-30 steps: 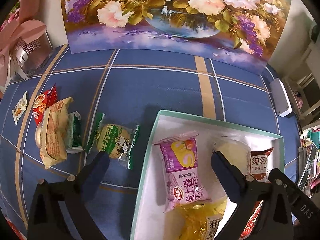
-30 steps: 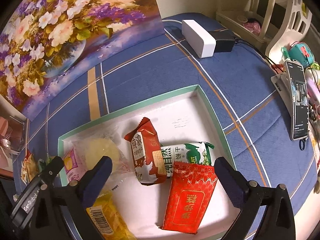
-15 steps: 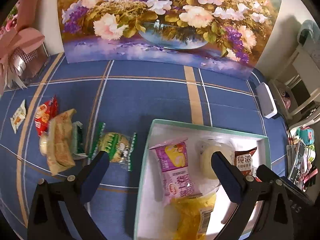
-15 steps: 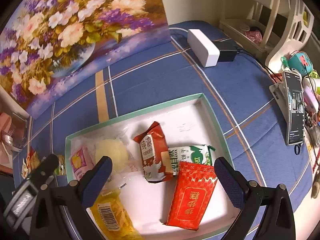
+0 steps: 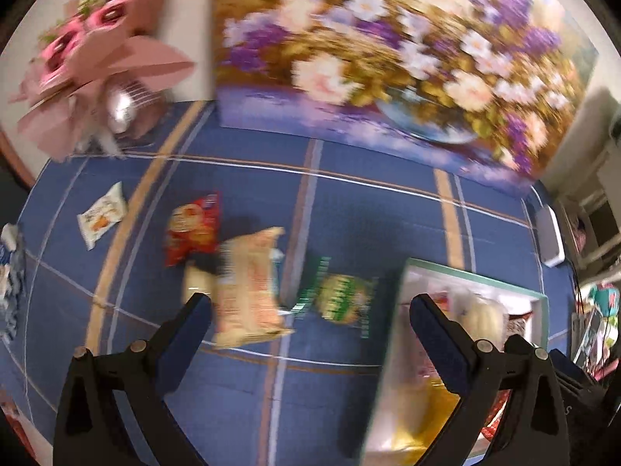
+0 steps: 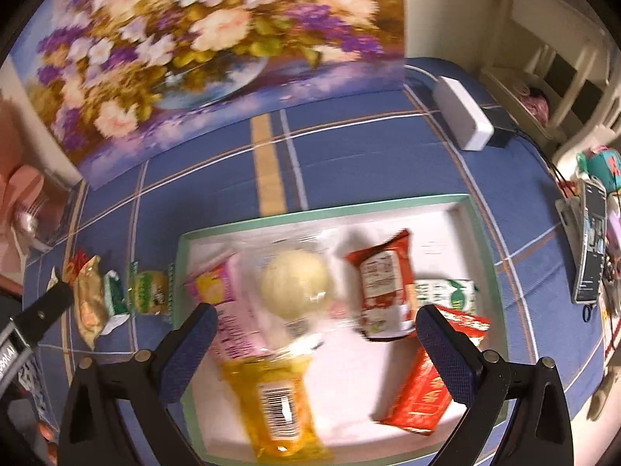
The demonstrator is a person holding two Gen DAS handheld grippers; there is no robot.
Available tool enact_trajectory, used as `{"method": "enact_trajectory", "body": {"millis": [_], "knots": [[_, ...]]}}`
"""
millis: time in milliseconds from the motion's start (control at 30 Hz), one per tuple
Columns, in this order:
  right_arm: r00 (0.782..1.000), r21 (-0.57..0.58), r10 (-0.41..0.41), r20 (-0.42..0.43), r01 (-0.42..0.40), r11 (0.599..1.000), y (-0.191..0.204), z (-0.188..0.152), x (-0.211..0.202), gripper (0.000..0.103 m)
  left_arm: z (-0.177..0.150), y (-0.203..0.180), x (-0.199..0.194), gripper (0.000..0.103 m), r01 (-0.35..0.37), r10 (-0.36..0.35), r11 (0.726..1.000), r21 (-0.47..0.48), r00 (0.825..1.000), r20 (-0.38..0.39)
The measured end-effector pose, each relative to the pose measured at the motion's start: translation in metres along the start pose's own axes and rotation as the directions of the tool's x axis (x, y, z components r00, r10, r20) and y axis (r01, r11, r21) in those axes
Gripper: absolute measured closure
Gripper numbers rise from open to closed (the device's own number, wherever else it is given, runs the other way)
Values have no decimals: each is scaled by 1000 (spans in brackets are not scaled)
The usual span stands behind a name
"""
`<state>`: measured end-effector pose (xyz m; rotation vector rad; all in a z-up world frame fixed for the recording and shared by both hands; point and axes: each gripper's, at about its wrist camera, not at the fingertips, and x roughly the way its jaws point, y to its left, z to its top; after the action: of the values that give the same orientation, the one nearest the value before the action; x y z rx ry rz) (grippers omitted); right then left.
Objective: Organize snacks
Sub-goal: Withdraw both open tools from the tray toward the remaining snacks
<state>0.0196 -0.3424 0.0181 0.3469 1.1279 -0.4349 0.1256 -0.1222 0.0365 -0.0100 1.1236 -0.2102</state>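
Observation:
My left gripper [image 5: 310, 306] hangs open and empty above the blue cloth, over loose snacks: a beige packet [image 5: 250, 291], a green-and-white round biscuit packet [image 5: 341, 299], a red packet [image 5: 192, 229] and a small white packet [image 5: 101, 219]. To its right lies the white box with a green rim [image 5: 473, 275]. My right gripper [image 6: 316, 318] is open and empty above that box [image 6: 489, 240], which holds a pink packet [image 6: 233, 310], a pale round bun [image 6: 297, 289], a yellow packet [image 6: 277, 400], a brown-red packet [image 6: 384, 283], a green-white packet [image 6: 446, 295] and a red packet [image 6: 423, 392].
A flower painting [image 5: 388, 50] stands along the back of the table. A pink bouquet [image 5: 85, 66] sits at the back left. A white power brick [image 6: 464, 116] and a phone on a stand [image 6: 592, 240] lie to the right. The blue-white packets [image 5: 9, 272] rest at the left edge.
My left gripper has swung left, from over the box to over the loose snacks on the cloth. The right gripper's view has shifted left over the box. The snacks have not moved.

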Motion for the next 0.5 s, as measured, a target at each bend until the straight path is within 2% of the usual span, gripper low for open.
{"method": "enact_trajectory", "body": {"millis": [167, 500], "knots": [[1000, -43, 11, -5, -11, 999, 28, -2, 1, 0, -1, 43, -7, 2, -32, 32, 997, -73, 999, 3], [998, -138, 55, -6, -56, 989, 90, -10, 2, 0, -10, 117, -13, 2, -73, 73, 972, -223, 997, -5]]}}
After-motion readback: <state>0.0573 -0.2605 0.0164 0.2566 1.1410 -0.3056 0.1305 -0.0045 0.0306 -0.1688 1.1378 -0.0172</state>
